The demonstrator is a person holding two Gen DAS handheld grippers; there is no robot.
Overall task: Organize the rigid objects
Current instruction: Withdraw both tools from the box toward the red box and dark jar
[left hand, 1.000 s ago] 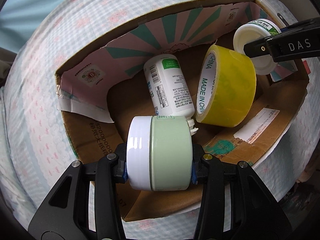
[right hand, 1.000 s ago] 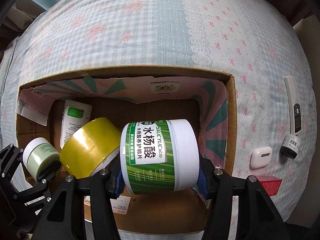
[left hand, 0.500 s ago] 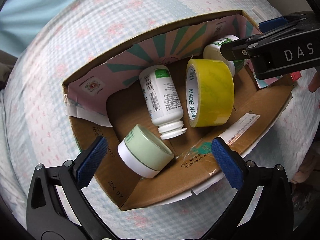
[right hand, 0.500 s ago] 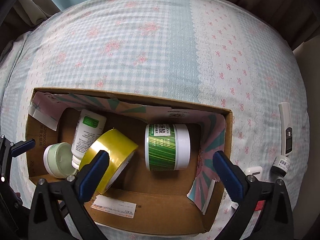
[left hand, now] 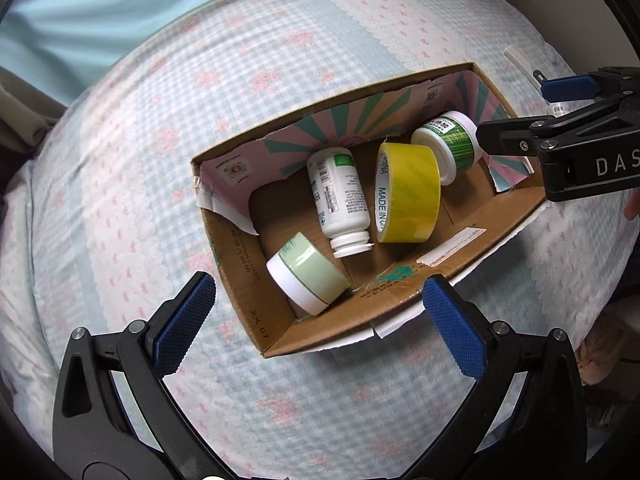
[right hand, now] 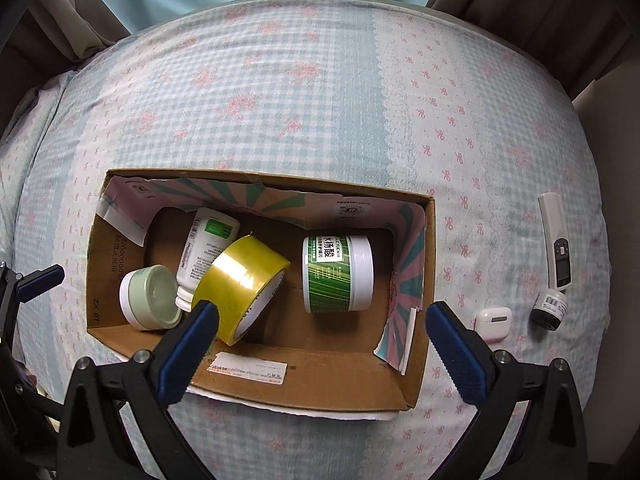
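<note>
both the left gripper (left hand: 316, 300) and right gripper (right hand: 320, 328) hang wide apart and empty above the box (right hand: 260, 364). inside it, the tape roll (right hand: 240, 280) leans on the white bottle (right hand: 204, 248); a bump could make it roll. the earbud case (right hand: 493, 319) waits beside the box on the bed (right hand: 320, 100).

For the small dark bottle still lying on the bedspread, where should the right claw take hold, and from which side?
Grip the small dark bottle across its labelled round body, coming straight down from above. It appears to lie tilted on the bedspread, clear of the white earbud case and just below the white remote, so both sides look free. The right claw is open and empty; it would probably suit.
</note>
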